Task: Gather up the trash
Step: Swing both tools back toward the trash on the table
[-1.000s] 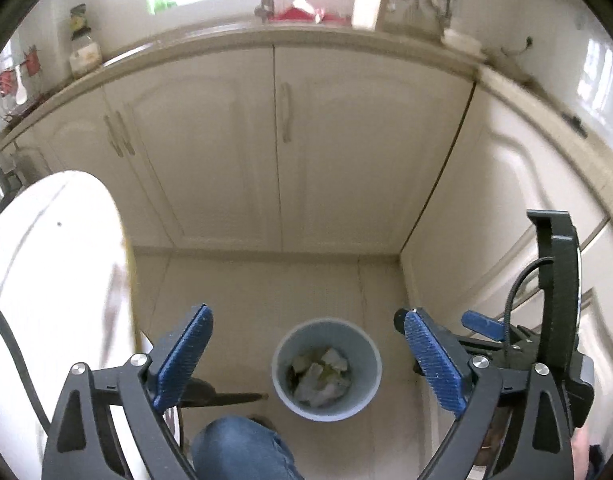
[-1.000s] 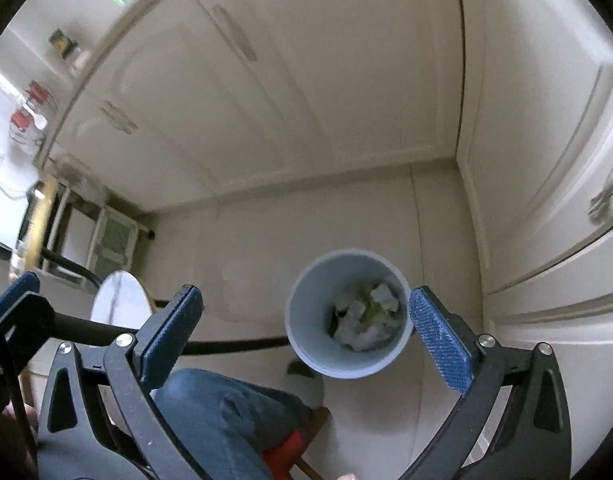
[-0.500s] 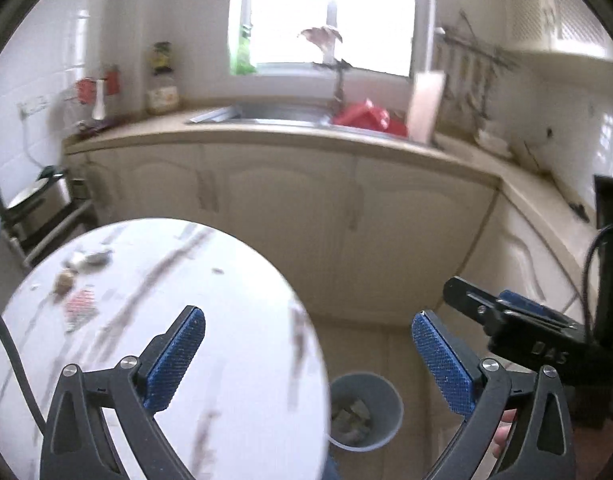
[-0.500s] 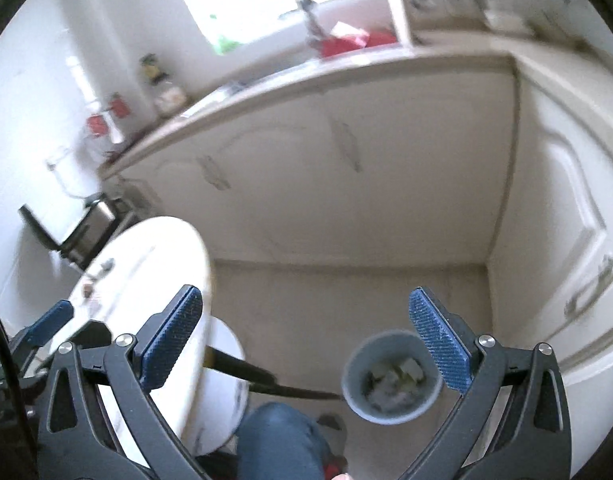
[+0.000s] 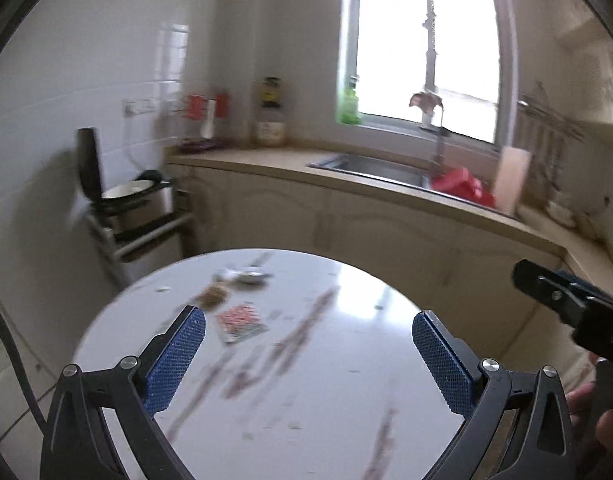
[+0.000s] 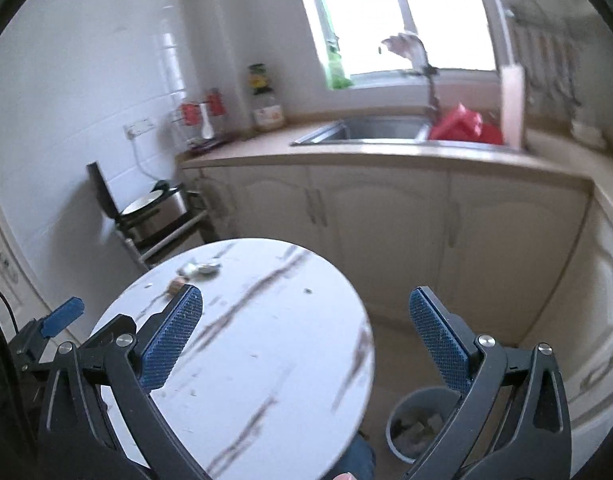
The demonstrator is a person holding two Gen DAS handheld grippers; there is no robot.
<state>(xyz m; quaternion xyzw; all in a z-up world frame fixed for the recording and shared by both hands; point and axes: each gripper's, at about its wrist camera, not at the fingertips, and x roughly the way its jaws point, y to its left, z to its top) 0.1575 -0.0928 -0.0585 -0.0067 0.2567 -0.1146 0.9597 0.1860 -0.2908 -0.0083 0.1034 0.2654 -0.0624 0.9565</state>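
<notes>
Here the left tool (image 5: 308, 354) stands over the near part of a round white worktop (image 5: 346, 360) streaked with dark veins, its blue pads spread wide with nothing between them; its jaws have just been opening to that full spread; the right tool (image 6: 306, 336) is likewise wide and empty, its left finger above the round worktop and its right finger past the edge, above the floor; seen from the left wrist, part of the right tool juts in at the right border, with a bit of a hand (image 5: 586, 400) below it; the trash lies on the far left part of the round worktop: a flat red-and-white wrapper (image 5: 240, 322) just beyond the left tool's left pad, a brownish crumpled scrap (image 5: 214, 294) just behind it, and a pale crumpled wrapper (image 5: 244, 275) nearer the far rim, all blurred; small crumbs dot the surface around them; a grey bin (image 6: 416, 428) stands on the floor beside the round worktop, below its right edge, with pale crumpled pieces inside, partly hidden by the right tool's finger; behind runs a cream kitchen counter (image 6: 386, 156) with a steel sink (image 6: 370, 130), a red bag (image 6: 466, 124) beside the tap, and a window above; at the left wall an open cooker (image 5: 130, 196) sits on a low rack.
</notes>
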